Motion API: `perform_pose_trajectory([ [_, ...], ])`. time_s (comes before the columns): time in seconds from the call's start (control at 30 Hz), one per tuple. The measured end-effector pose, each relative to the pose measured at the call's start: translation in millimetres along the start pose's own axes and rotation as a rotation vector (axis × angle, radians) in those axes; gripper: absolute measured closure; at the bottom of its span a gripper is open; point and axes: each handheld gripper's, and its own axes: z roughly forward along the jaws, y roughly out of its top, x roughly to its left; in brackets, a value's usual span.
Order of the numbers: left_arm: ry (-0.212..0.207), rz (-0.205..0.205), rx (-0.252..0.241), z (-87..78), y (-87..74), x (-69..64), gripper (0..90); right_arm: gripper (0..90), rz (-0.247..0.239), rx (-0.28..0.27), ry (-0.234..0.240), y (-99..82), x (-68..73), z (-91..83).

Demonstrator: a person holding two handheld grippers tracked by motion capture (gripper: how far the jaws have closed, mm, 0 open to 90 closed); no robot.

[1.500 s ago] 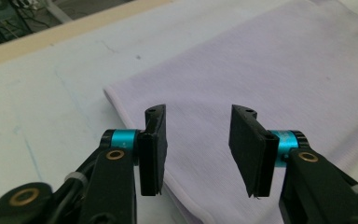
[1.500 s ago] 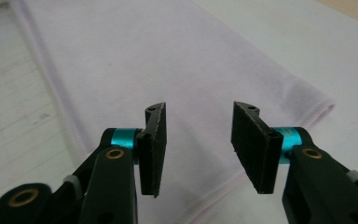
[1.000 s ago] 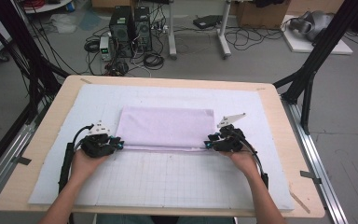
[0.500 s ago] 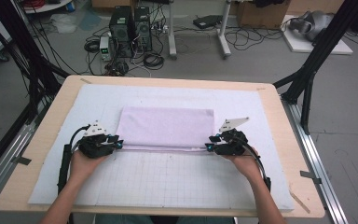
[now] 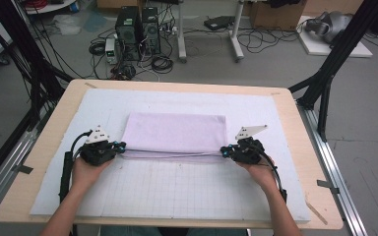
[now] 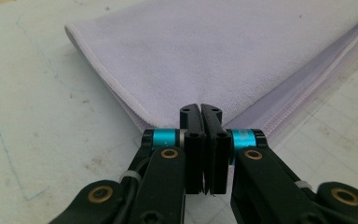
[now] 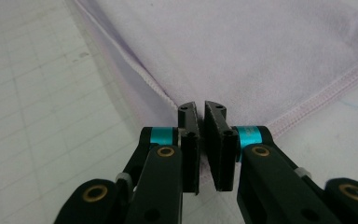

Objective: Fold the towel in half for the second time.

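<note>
Grippers clamped on folded lilac cloth (image 5: pixel 176 135)
Your left gripper (image 6: pixel 204 112) and right gripper (image 7: pixel 200 109) have just closed, pinching its near corners.

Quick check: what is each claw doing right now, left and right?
Left claw: just closed, pinching the lilac towel at its near left corner.
Right claw: just closed, pinching its near right corner.

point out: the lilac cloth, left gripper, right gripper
lilac cloth (image 5: pixel 177 132), high view, middle of its top layer
left gripper (image 5: pixel 122 146), high view, at its jaw tips
right gripper (image 5: pixel 224 151), high view, at its jaw tips
</note>
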Motion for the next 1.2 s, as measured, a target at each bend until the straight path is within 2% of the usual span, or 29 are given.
perform_pose_trajectory([
  [0.13, -0.008, 0.023, -0.002, -5.7, -0.4, -5.2, 87.6, 84.6, -0.02, -0.006, 0.006, 3.1, 4.5, -7.6],
  [0.23, -0.022, 0.037, 0.034, -4.1, -6.0, -8.3, 87.5, 83.8, -0.014, 0.017, 0.014, 0.4, 5.2, -6.7],
  [0.3, -0.048, 0.039, 0.059, -1.0, -7.6, -9.4, 86.9, 77.1, 0.004, 0.051, 0.046, -3.2, 3.1, -2.4],
  [0.33, -0.065, 0.038, 0.056, -1.1, -7.0, -10.0, 85.0, 68.2, 0.026, 0.058, 0.061, -4.4, 2.1, -0.8],
  [0.37, -0.065, 0.04, 0.045, -1.7, -5.5, -10.6, 78.3, 67.0, 0.045, 0.049, 0.075, -4.4, 1.3, -1.0],
  [0.4, -0.065, 0.036, 0.031, -2.4, -3.8, -11.0, 75.2, 66.4, 0.048, 0.03, 0.085, -3.5, 1.4, -2.7],
  [0.47, -0.062, 0.028, 0.021, -2.3, -1.4, -10.0, 75.8, 67.9, 0.043, -0.013, 0.073, 0.1, 1.8, -6.5],
  [0.5, -0.058, 0.023, 0.023, -1.0, -1.4, -9.6, 79.3, 69.1, 0.041, -0.025, 0.072, 1.6, 0.8, -6.9],
  [0.57, -0.056, 0.017, 0.055, 2.9, -3.4, -8.6, 86.8, 73.1, 0.053, -0.022, 0.052, 3.2, -1.1, -4.6],
  [0.7, -0.057, 0.007, 0.132, 10.4, -9.7, -8.0, 89.0, 76.7, 0.066, 0.045, 0.037, -1.4, -3.5, 7.5],
  [0.77, -0.063, 0.01, 0.138, 11.5, -10.9, -8.3, 88.9, 77.2, 0.067, 0.066, 0.038, -6.1, -2.9, 12.1],
  [0.87, -0.067, 0.012, 0.131, 11.2, -9.7, -8.6, 85.9, 76.7, 0.077, 0.045, 0.04, -9.8, -2.2, 12.1],
  [0.97, -0.064, 0.006, 0.084, 8.1, -6.8, -8.5, 78.6, 70.7, 0.06, 0.021, 0.027, -6.2, -0.2, 8.3],
  [1.07, -0.049, -0.016, 0.044, 3.2, -3.9, -6.7, 68.2, 65.3, 0.059, -0.01, 0.018, 0.5, 1.3, 3.6],
  [1.2, -0.04, -0.054, 0.009, -4.3, -2.4, -5.4, 53.1, 52.2, 0.063, -0.07, -0.006, 8.8, 3.3, -5.1],
])
